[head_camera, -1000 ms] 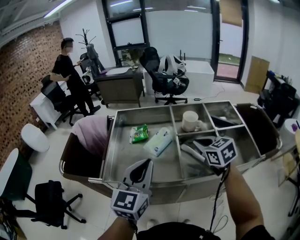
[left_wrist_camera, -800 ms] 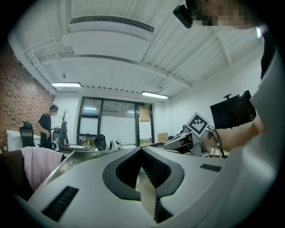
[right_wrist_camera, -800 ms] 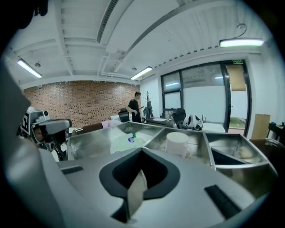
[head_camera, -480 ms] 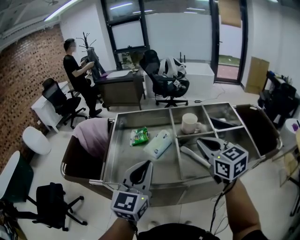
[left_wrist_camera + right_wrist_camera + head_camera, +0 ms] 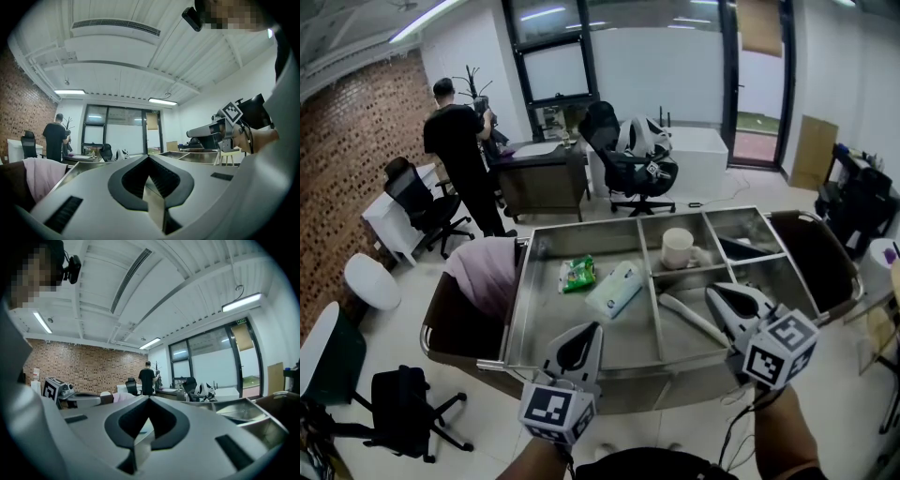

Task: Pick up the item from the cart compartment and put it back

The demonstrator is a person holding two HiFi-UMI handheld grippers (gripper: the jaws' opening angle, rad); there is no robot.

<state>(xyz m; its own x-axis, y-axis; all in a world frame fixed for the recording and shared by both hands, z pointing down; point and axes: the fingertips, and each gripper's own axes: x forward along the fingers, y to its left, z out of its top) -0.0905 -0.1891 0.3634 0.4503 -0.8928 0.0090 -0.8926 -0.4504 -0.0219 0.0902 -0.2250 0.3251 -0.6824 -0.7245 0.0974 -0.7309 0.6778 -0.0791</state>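
A brick wall (image 5: 356, 122) runs along the left. The far side is tall dark-framed windows (image 5: 558, 61) with a glass door (image 5: 759, 84) at the far right, under a ceiling strip light (image 5: 417, 17). On the pale tiled floor (image 5: 412, 272) a dark desk (image 5: 539, 178) and black office chairs (image 5: 633, 164) stand far off, a white desk (image 5: 380, 220) at the left, another black chair (image 5: 408, 403) near left, and a person in black (image 5: 459, 150) stands beside the dark desk.

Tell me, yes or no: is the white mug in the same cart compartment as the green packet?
No, a metal divider separates the white mug from the green packet, which lies in the large left compartment.
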